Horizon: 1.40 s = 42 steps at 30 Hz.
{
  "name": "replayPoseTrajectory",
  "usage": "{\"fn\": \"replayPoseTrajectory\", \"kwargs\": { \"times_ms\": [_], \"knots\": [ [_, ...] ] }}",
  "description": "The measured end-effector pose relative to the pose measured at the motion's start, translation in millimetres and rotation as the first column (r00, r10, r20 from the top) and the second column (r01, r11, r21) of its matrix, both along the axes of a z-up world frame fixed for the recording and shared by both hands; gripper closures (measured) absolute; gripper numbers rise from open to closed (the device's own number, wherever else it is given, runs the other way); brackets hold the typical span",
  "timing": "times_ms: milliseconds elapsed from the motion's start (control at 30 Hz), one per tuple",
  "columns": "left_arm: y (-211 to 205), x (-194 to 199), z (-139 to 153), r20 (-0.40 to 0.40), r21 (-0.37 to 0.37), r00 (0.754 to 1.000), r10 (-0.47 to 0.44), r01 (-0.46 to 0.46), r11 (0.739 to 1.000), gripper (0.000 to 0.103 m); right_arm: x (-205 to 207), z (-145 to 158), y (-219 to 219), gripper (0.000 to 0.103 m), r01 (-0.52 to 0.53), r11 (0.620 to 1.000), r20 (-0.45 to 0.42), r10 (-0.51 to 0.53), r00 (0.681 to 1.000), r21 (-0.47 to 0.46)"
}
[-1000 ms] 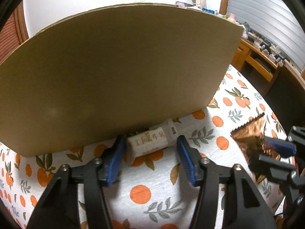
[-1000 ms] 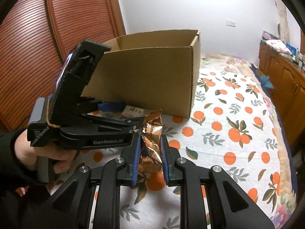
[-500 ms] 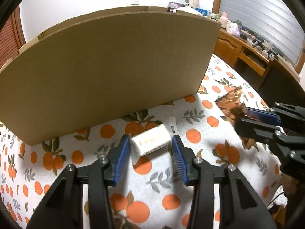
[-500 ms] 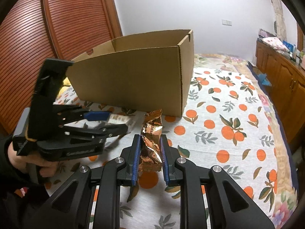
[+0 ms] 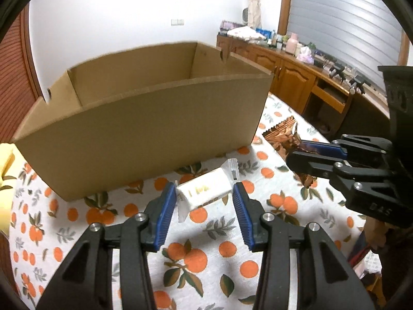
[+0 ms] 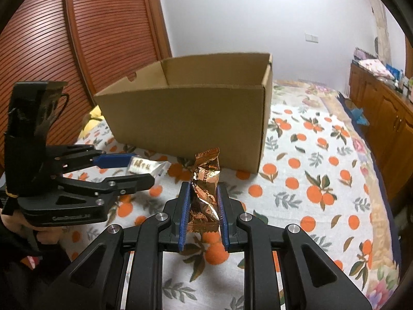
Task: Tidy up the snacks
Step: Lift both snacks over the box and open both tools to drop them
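Observation:
My left gripper (image 5: pixel 204 196) is shut on a white snack packet (image 5: pixel 205 192) with gold lettering and holds it above the cloth, in front of the open cardboard box (image 5: pixel 144 129). My right gripper (image 6: pixel 204 193) is shut on a copper foil snack packet (image 6: pixel 205 186), held upright, also in front of the box (image 6: pixel 196 118). In the right wrist view the left gripper (image 6: pixel 139 170) is at the left with the white packet (image 6: pixel 144 166). In the left wrist view the right gripper (image 5: pixel 309 155) is at the right with the foil packet (image 5: pixel 284 134). The box's inside looks empty where visible.
A white cloth with orange fruit print (image 6: pixel 322 180) covers the surface. A yellow object (image 5: pixel 5 160) lies left of the box. A wooden slatted door (image 6: pixel 77 38) is at the left; wooden cabinets (image 5: pixel 296 77) with clutter stand at the right.
Both grippers have risen with their packets and pulled back from the box. The box's open top and inside have come into view.

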<state>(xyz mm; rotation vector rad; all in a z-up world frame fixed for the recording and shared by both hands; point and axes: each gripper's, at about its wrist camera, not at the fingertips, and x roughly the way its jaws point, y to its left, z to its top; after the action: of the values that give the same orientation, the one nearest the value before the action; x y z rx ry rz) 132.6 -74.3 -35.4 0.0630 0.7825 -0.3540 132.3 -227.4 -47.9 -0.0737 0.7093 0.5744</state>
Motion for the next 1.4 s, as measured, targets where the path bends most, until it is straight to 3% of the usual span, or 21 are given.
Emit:
{"fn": "replayPoseTrajectory", "kwargs": {
  "times_ms": [333,733,1067,1400],
  "knots": [
    [18,-5,42,0.099,-0.017,0.995,0.003,-0.001,1.000,0.059,2,37,6,0.085,-0.004,1.000,0.078,0.004,0.997,0.008],
    [49,27,74,0.171,-0.025,0.984,0.058,-0.055,0.998,0.058,26,67,23,0.085,-0.037,0.999,0.139,0.035,0.990,0.010],
    [70,72,65,0.155,-0.020,0.982,0.106,-0.104,0.994,0.058,64,74,45,0.085,-0.065,0.998,0.148,0.065,0.987,-0.003],
    [84,101,45,0.117,-0.026,0.984,0.131,-0.129,0.991,0.058,98,61,61,0.085,-0.081,0.997,0.118,0.082,0.990,-0.013]
  ]
}}
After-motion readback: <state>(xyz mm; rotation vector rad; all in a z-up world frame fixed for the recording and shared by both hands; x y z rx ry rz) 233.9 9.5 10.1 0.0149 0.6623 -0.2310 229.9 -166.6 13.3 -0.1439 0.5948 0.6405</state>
